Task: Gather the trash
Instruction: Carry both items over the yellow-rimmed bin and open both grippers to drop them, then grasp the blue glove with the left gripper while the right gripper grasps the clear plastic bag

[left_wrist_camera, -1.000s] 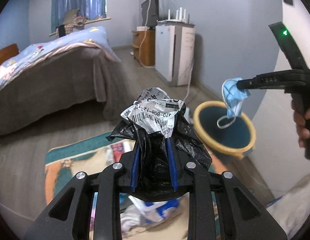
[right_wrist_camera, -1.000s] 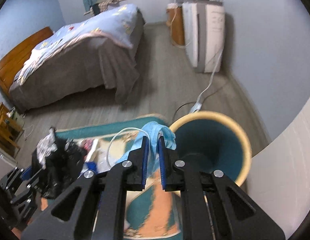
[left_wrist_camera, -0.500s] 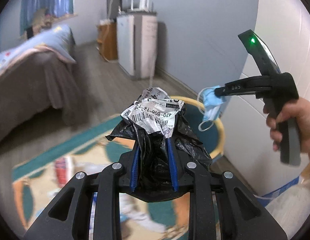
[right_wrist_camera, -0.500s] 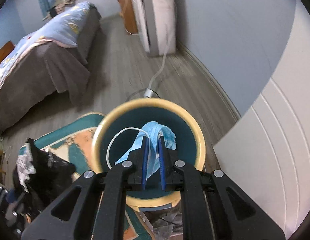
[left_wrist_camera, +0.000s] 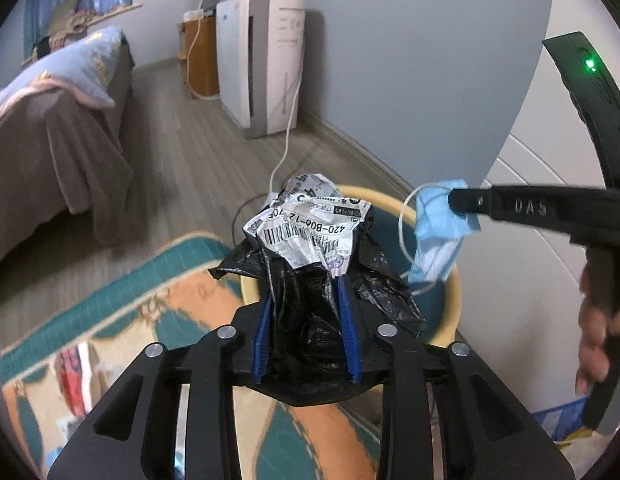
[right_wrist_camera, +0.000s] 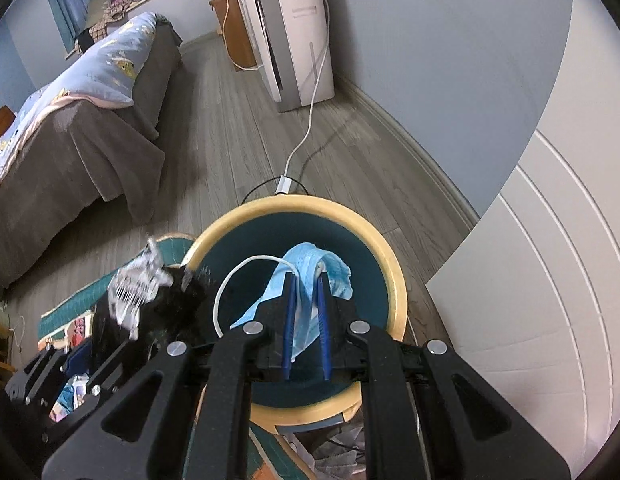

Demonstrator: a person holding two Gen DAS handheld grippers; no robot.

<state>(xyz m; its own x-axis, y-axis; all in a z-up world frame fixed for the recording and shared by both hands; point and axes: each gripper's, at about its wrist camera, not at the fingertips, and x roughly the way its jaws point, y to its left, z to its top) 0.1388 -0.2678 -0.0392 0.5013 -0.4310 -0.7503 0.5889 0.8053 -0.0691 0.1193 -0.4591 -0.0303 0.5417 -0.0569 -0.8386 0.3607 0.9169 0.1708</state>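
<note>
Both grippers over bin (right_wrist_camera: 398,280) | grey plank floor (right_wrist_camera: 229,128) | patterned rug (left_wrist_camera: 157,280)

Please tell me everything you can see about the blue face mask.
The face mask is light blue, pleated, thin soft fabric, crumpled and folded. A white elastic ear loop curls out to its side. The right gripper is shut on it, pinching its middle between blue pads. It hangs in the air above the opening of the yellow-rimmed bin, touching nothing else.
</note>
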